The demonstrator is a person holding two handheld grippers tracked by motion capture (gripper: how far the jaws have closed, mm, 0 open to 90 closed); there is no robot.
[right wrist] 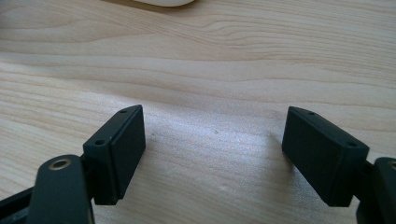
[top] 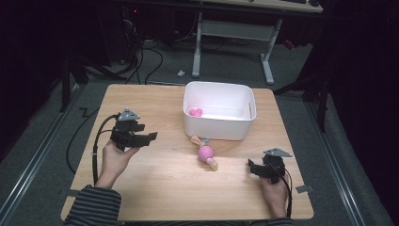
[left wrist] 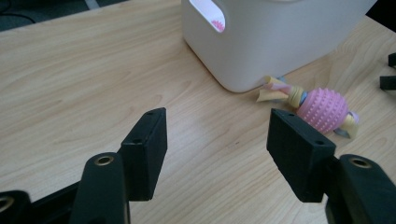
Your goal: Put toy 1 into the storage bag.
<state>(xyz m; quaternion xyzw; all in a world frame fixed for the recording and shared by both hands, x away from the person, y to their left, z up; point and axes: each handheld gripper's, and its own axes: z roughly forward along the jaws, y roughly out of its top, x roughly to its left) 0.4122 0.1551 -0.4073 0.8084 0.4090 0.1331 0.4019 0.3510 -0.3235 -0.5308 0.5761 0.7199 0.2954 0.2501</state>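
- nearest the person, the right tongs (top: 252, 168) are resting low over the wooden table (top: 155, 188), jaws spread wide and gripping nothing; bare wood is lying between the pads (right wrist: 119, 149) in the right gripper view.
- across from them, the left tongs (top: 149, 138) are hovering above the table, jaws likewise standing wide apart and empty, pointing toward the middle.
- between the two tongs, a little ahead of both, the pink spiky ball toy (top: 206, 153) with its yellow rope ends is lying flat on the wood; in the left gripper view the pink spiky ball toy (left wrist: 322, 109) is sitting just past the right-hand jaw, apart from it.
- judging by this, the reach for the toy is just beginning; the next move is calling for one pair to close in, straddle the ball and pinch it.
- beyond the toy, the white bin (top: 219, 127) is standing nearly against its far rope end, with something pink (top: 195, 112) lying inside.
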